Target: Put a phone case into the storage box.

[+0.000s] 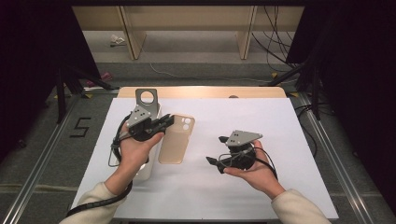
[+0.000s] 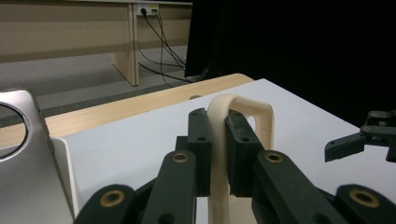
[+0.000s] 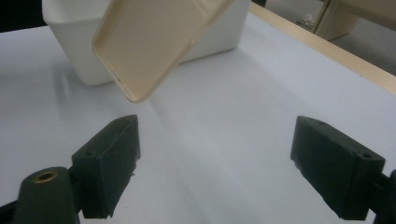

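Above the table's (image 1: 261, 196) white surface: two hand-held grippers and a phone case.
Nearer, toward the right edge, the right hand-held gripper (image 1: 218, 151) hovers with jaws spread, empty. Farther left, the left hand-held gripper (image 1: 169, 120) clamps the beige phone case (image 1: 176, 140) by its rim, beside a white tray (image 3: 77, 32).

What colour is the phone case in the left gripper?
Pale beige phone case, clearest in the right gripper view.

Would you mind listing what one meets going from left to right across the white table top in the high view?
White rectangular plastic bin → left gripper, shut on the edge of the beige translucent phone case → beige translucent phone case → right gripper, jaws apart, held in the person's right hand.
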A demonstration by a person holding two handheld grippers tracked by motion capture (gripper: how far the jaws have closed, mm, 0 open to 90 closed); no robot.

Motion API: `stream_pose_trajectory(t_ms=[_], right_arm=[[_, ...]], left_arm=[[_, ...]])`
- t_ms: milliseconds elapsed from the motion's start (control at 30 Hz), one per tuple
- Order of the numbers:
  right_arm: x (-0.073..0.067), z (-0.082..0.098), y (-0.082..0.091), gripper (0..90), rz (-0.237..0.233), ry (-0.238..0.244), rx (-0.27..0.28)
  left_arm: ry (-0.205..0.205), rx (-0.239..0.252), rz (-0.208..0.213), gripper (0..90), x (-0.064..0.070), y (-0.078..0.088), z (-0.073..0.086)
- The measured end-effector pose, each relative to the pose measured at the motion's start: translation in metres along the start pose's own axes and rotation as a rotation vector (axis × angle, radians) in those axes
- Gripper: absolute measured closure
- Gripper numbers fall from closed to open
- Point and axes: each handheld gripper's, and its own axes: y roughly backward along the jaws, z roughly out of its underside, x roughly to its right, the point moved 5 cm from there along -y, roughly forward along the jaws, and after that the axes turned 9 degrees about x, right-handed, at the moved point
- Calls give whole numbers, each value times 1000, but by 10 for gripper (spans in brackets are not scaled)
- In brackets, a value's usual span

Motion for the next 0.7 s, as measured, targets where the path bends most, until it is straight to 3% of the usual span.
stream_pose_trajectory(t_ms=[700], right_arm=[[21,8,26,165,97,-79,43]], left_arm=[[17,78,-27,817,-18,16,-26]])
